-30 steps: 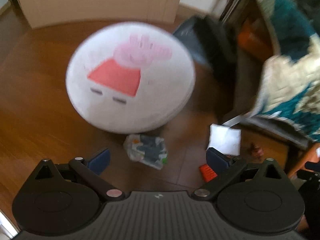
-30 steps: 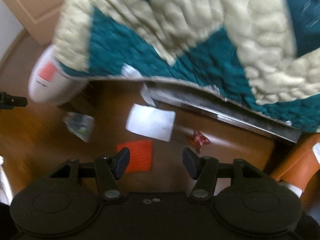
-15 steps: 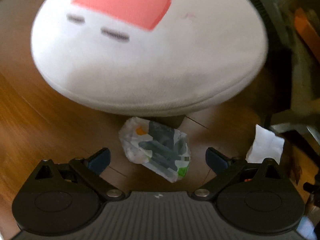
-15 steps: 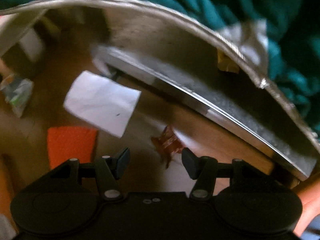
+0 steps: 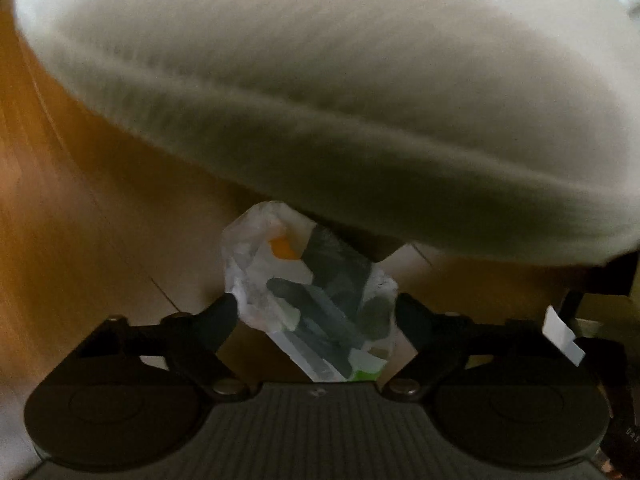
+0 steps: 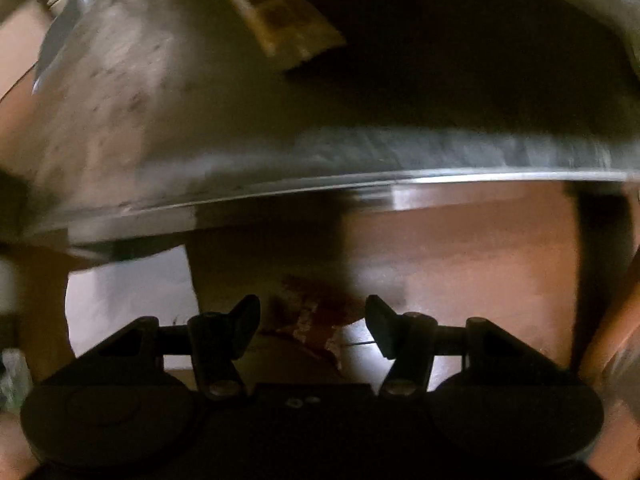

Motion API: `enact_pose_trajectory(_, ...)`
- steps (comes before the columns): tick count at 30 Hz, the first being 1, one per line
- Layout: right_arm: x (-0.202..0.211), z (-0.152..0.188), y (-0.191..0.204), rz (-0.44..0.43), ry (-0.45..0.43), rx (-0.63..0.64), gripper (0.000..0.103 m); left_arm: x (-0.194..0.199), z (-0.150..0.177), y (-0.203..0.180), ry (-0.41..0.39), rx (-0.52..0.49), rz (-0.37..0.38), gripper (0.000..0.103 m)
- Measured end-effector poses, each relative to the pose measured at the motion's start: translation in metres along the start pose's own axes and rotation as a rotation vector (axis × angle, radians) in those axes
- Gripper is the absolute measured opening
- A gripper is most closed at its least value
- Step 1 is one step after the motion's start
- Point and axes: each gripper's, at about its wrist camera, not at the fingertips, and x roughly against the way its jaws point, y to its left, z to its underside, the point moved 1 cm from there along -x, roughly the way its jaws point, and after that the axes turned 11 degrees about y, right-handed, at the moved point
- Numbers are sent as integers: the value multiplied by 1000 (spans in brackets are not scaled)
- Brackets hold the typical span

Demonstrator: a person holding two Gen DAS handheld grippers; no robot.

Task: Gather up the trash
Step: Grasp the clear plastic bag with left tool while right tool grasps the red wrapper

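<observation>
Two wrappers between my spread fingers
My left hand-held gripper brackets a crumpled clear wrapper, grey and orange print; my right hand-held gripper spreads around a crinkled red wrapper

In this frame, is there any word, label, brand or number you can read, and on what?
None can be read.
Crumpled plastic wrapper between the open left gripper fingers: orange, dark and green print, too blurred.
Yellowish tag above the right gripper: markings smeared.
Small red wrapper: no legible text.

Wood floor: crumpled plastic wrapper, red wrapper, white paper
</observation>
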Motion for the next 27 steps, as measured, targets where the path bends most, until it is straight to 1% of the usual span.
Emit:
enact_pose_trajectory(2,-5,-2,-2,-30,12,-45,56,-4,-1,3,10,14,14,79)
enact_pose_trajectory(3,-8,-4,-1,-45,15,-57,56,-5,-2,4,12,15,16,76)
enact_pose_trajectory(5,-11,-7,1,-46,24,-61,55,-7,-3,3,18,6,13,69)
enact_pose_trajectory(7,-10,-9,0,-60,26,-78,54,-9,-2,2,24,-5,15,60)
enact_pose_trajectory(8,-11,-9,0,-47,14,-101,54,-9,-1,1,26,-15,22,58)
enact_pose_trajectory(9,-13,-9,0,-46,23,-104,52,-10,1,0,28,-26,22,56)
enact_pose_trajectory(10,-15,-10,-1,-44,34,-97,39,-10,2,-1,30,-42,13,53)
enact_pose_trajectory(11,-16,-8,-1,-39,41,-82,37,-11,4,-3,29,-55,7,49)
enact_pose_trajectory(13,-16,-5,0,-33,41,-58,34,-11,5,-5,28,-77,6,38)
enact_pose_trajectory(14,-17,-4,1,-33,43,-45,33,-10,5,-7,28,-90,6,36)
enact_pose_trajectory(15,-16,-3,2,-31,45,-30,27,-10,4,-8,27,-102,6,33)
enact_pose_trajectory(16,-18,-4,5,-27,47,-14,25,-9,4,-9,26,-114,6,28)
enact_pose_trajectory(18,-15,-1,6,-18,57,16,23,-10,6,-9,34,-139,13,23)
enact_pose_trajectory(22,1,12,7,-44,58,58,22,-4,19,-12,50,-202,12,17)
enact_pose_trajectory(27,37,37,8,-71,42,106,22,19,36,-7,42,-284,4,17)
